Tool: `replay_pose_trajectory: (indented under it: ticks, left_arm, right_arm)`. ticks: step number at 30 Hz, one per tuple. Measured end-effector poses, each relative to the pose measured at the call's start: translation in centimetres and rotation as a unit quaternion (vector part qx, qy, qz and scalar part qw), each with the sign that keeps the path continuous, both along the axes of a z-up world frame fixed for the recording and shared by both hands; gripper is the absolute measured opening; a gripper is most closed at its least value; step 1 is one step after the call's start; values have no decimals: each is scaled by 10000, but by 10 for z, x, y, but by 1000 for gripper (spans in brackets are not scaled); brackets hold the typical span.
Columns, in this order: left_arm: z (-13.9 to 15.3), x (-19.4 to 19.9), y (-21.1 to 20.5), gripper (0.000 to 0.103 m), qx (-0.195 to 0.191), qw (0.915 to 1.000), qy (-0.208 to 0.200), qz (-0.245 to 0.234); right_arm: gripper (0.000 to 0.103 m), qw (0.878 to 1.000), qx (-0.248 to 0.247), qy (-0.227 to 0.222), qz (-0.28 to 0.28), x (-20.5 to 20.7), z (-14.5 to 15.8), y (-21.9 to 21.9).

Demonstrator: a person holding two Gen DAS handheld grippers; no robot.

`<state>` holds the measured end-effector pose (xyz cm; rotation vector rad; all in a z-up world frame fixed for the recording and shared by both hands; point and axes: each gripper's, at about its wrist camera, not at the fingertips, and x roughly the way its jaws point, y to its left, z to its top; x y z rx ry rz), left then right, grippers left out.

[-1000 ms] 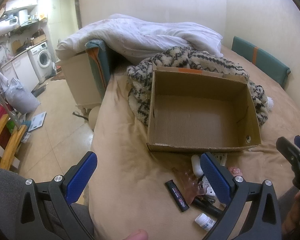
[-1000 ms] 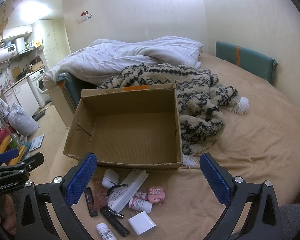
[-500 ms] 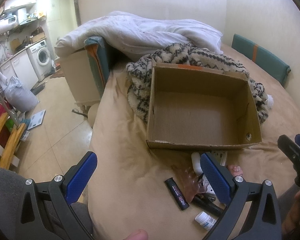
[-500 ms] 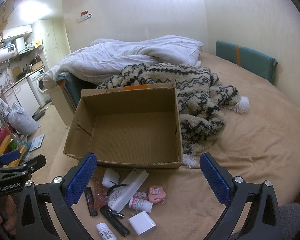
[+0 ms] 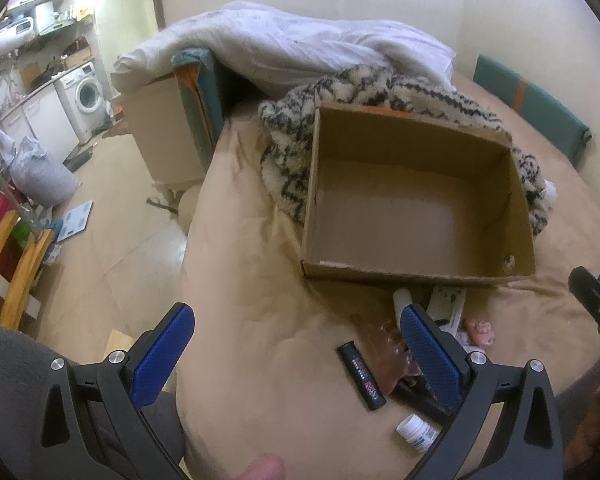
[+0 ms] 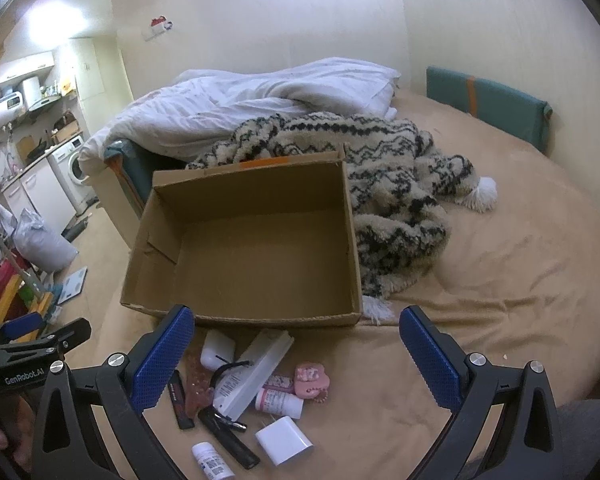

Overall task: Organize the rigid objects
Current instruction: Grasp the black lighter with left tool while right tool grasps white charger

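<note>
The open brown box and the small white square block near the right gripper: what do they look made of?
The open brown box looks like matte corrugated cardboard: raw tan walls, a creased side flap, frayed pale edges along the near rim. The small white square block looks like smooth, slightly glossy hard plastic, with crisp flat faces and rounded corners; possibly a charger, though that is not certain.

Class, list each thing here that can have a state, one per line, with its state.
Cardboard box: open, empty.
Left gripper: open, holding nothing.
Right gripper: open, holding nothing.
White charger block: lying on the bed, outside the box.
Small white bottle: lying on its side.
</note>
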<state>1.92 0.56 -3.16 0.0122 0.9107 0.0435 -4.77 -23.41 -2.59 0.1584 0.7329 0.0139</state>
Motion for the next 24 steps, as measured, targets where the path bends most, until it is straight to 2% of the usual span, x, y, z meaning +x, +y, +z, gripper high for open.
replay_pose_trajectory:
  ticks: [6, 10, 15, 18, 20, 22, 24]
  left_arm:
    - [-21, 11, 3, 103, 53, 9982, 591, 62]
    - [-36, 20, 8, 103, -157, 9945, 1028, 127]
    - [-65, 35, 20, 103, -580, 9810, 1779, 510]
    - [-87, 39, 23, 86, -887, 9694, 2157, 762]
    - [-103, 42, 20, 69, -1143, 9594, 2434, 854]
    - [-115, 44, 14, 63, -1306, 9531, 2599, 841]
    - [-122, 46, 3, 63, -1298, 9520, 2668, 758]
  right_arm:
    - [103, 9978, 216, 603, -144, 12, -18, -8]
    - [103, 9919, 545, 1111, -293, 20, -35, -18]
    - [103, 9871, 745, 1354, -420, 22, -42, -25]
    - [103, 9880, 638, 1374, -308, 25, -42, -21]
    - [103, 9879, 602, 1413, -236, 27, -43, -19]
    - [103, 9868, 657, 1462, -227, 27, -45, -20]
    - [103, 9854, 747, 1507, -260, 28, -47, -23]
